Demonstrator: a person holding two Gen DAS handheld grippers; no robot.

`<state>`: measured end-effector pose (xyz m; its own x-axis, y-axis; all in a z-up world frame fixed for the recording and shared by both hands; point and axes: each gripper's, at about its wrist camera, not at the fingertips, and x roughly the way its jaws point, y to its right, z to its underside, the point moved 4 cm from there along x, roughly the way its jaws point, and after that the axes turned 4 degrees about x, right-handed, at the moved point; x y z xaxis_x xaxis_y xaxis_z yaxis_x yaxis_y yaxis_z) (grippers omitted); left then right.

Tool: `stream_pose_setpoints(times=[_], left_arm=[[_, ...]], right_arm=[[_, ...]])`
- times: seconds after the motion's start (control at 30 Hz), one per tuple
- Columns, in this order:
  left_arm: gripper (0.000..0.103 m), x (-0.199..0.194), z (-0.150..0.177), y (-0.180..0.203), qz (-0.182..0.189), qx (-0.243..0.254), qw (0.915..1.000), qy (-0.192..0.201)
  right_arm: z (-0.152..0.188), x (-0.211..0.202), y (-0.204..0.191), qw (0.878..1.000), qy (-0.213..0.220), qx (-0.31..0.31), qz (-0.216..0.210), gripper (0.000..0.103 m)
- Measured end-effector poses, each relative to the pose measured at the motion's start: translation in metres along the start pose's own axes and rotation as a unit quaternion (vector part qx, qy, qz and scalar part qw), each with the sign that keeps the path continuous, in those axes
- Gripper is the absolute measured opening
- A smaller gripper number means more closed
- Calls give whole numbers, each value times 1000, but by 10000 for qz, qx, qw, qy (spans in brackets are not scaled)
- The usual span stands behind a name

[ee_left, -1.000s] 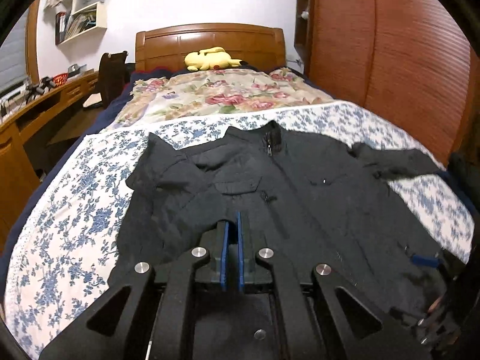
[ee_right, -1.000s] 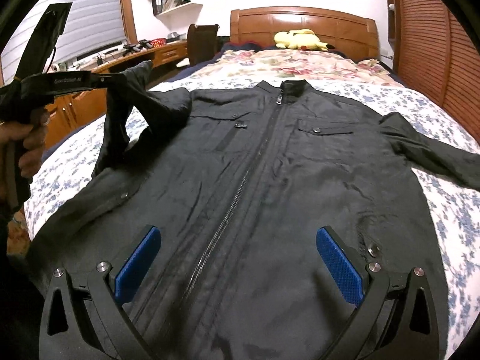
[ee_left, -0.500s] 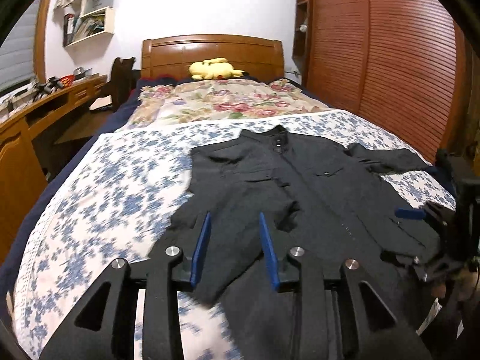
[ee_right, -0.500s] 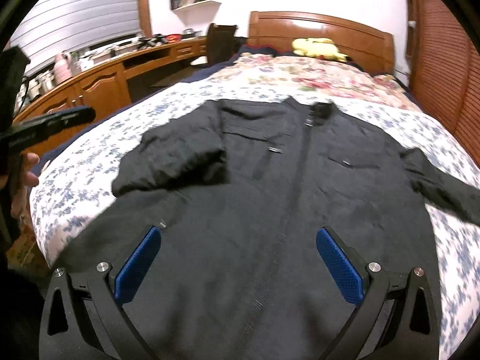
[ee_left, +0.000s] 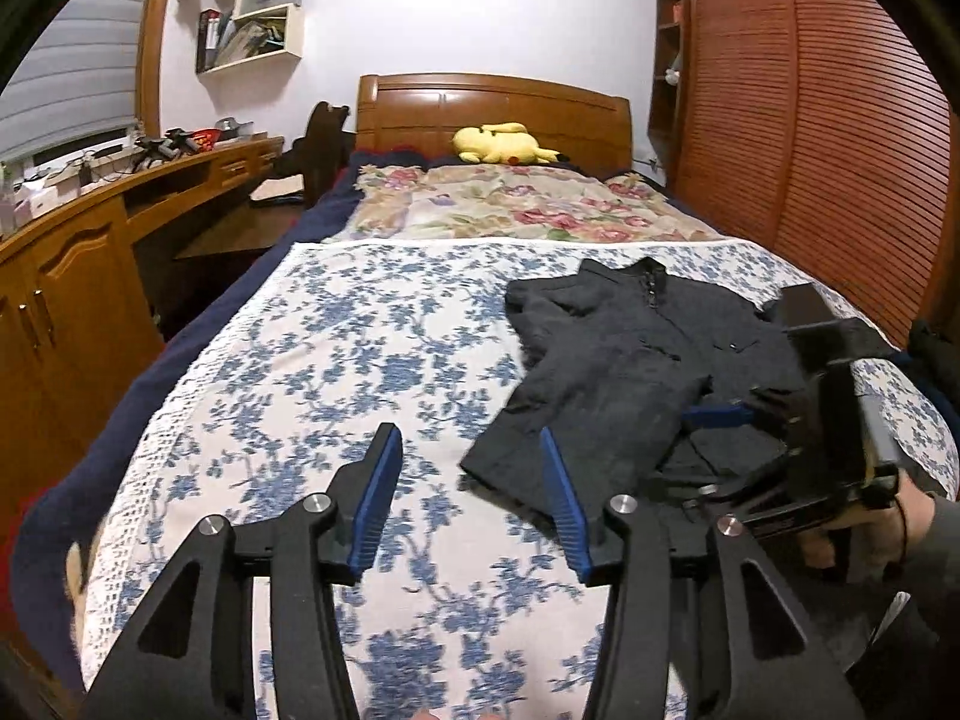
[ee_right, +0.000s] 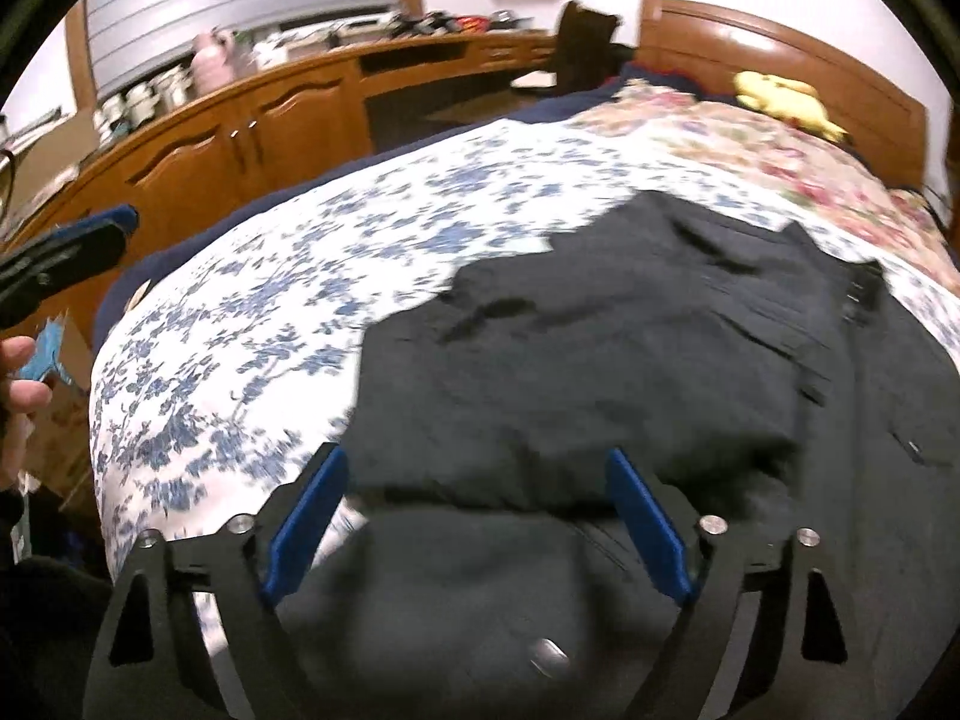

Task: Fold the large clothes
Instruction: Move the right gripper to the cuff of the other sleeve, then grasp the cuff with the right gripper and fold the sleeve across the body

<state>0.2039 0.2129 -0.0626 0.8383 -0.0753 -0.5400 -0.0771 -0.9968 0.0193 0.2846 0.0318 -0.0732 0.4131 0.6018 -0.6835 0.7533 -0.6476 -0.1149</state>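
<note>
Jaws spread and holding nothing on both tools: the left gripper (ee_left: 468,498) hangs over bare floral bedspread (ee_left: 336,360) while the right gripper (ee_right: 480,516) hovers directly above the dark jacket (ee_left: 636,372), its blue pads straddling a ridge of cloth without touching it. The jacket lies on the right half of the bed, collar toward the wooden headboard (ee_left: 492,102) and hem toward the foot, so its long axis runs roughly along the line both tools point. One sleeve (ee_left: 576,432) is laid across the chest, its cuff end reaching out just beside the left tool's right finger. From the left tool the garment lies ahead and to the right; from the right tool it fills the space under and beyond the jaws. The right hand is judged the nearer for the next fold, the far sleeve being largely hidden behind that tool in the left view
</note>
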Motion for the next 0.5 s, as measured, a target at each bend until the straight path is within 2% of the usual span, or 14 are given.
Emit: stream_pose_setpoints(times=[0.27,0.37,0.5], left_arm=[[55,-9,3,-30,-160,-292,9993,150],[61,-9,4,-38,-198,-386,9989,168],[62,-5,4,-44,-245,-482,9985,110]], right_arm=[[-9,56,-24,9954,-673,-637,-228,77],[-8,72,-23,9931,-911,-721,-161,76],[-2,91,-16,9899,-1112,-880,-20,71]])
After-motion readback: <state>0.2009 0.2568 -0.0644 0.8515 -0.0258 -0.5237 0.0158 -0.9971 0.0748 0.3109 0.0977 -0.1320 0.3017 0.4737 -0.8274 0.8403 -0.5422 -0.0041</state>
